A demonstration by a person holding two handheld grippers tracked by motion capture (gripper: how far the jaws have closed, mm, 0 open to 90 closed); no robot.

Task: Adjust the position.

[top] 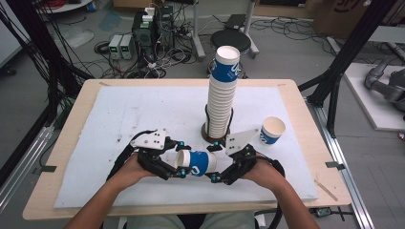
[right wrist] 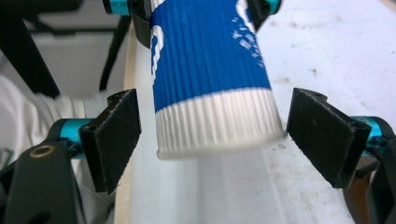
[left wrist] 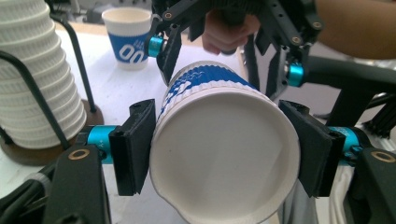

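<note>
Left gripper view: left gripper is clamped on the cup near its rim, cup held sideways above the mat. Right gripper is spread, jaws flanking the cup's base with gaps either side, not touching. High view: stack stands in its holder just behind; one loose cup is set upright to the right. Judged: one cup placed, second in hand mid-transfer, most of the stack left.

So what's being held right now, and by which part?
The left gripper holds a blue-and-white paper cup lying sideways, jaws pressed on its rim end. The right gripper brackets its base with small gaps, jaws open.
</note>
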